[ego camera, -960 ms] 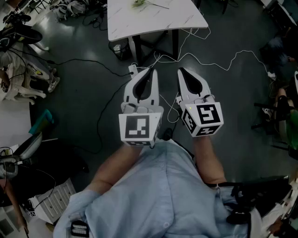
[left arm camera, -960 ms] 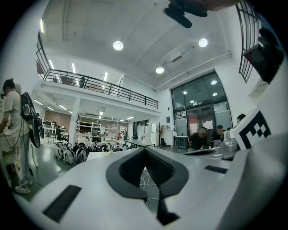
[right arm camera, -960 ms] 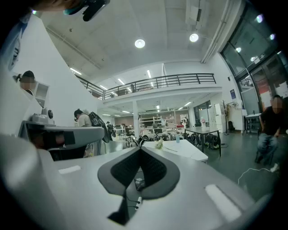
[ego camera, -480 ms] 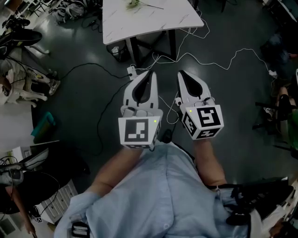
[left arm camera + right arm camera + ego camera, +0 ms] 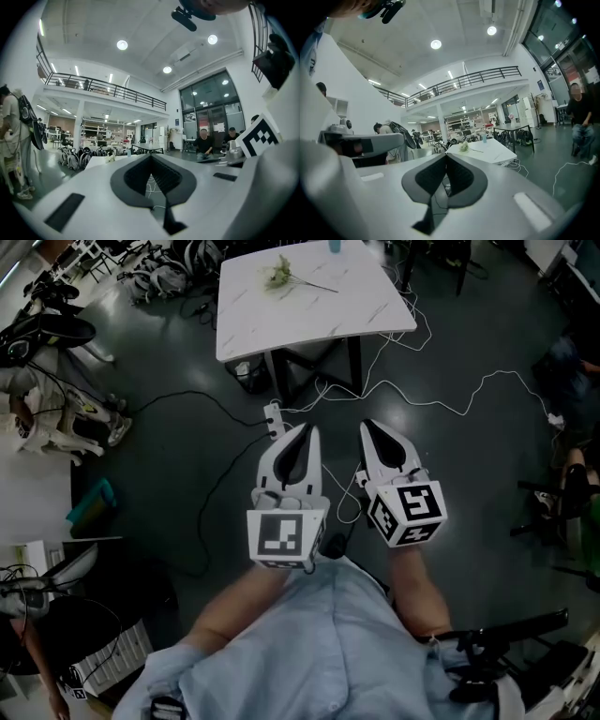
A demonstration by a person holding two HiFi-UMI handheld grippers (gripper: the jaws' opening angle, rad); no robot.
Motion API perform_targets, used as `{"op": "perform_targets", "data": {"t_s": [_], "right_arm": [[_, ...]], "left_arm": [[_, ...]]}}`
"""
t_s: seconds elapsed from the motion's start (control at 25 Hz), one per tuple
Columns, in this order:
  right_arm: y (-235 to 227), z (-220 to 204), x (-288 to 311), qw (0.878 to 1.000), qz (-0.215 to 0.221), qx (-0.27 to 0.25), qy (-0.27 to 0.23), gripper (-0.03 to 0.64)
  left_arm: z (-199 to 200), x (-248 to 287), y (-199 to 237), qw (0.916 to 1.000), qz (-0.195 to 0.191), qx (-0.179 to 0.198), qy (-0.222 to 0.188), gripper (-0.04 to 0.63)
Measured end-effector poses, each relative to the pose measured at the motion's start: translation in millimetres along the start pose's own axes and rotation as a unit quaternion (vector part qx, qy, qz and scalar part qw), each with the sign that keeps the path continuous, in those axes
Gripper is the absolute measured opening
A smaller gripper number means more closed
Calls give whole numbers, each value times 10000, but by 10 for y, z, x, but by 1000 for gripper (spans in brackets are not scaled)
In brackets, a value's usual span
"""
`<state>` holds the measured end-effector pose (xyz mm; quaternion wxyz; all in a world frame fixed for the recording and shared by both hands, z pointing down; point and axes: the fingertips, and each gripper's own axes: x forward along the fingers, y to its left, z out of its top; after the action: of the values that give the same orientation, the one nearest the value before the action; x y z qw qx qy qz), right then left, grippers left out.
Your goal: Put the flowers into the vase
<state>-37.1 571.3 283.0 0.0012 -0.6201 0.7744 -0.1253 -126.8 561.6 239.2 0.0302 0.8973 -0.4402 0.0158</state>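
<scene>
Both grippers were closed on nothing: the left gripper [image 5: 300,435] had its jaws tip to tip in its own view, with only floor and cable showing through the hollow behind the pads; the right gripper [image 5: 373,432] stood the same, held just beside it over the dark floor [image 5: 169,456]. Flowers [image 5: 281,275] lay on the white table [image 5: 319,310], well apart from both grippers; the blooms were too small to make out, only a pale clump with a thin stem running to the right. At the table's far edge a pale blue container [image 5: 335,245] was cut off by the top of the head view; the right gripper view showed it whole but tiny, and whether it was the vase could not be told. Between grippers and table ran white cables [image 5: 441,401] and a power strip [image 5: 273,416]; the person's light shirt [image 5: 319,643] hid the floor below the hands. Bags [image 5: 169,263] lay heaped beyond the table's left corner; a seated person [image 5: 203,141] showed far off in the left gripper view.
</scene>
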Motion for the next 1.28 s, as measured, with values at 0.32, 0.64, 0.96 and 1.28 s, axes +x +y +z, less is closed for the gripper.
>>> {"op": "perform_targets", "data": {"t_s": [0.32,0.64,0.96,1.28], "right_arm": [[-556,101,724,9989,-452,86,-70,3],[-499,450,1925,9995,-288,-88,-91,3],[-364,636,2704,9995,-153,-288,-30,3],[-572,749,2992,9989,-199,-433,52,3]], "left_arm": [[-95,575,545,9994,75,-296,-167,5],[121,1421,1381,9989,70,-292,-348,5],[187,1881,1976,9983,50,-426,-395,5],[120,2278,2034,9984,-80,-502,-266,5]]}}
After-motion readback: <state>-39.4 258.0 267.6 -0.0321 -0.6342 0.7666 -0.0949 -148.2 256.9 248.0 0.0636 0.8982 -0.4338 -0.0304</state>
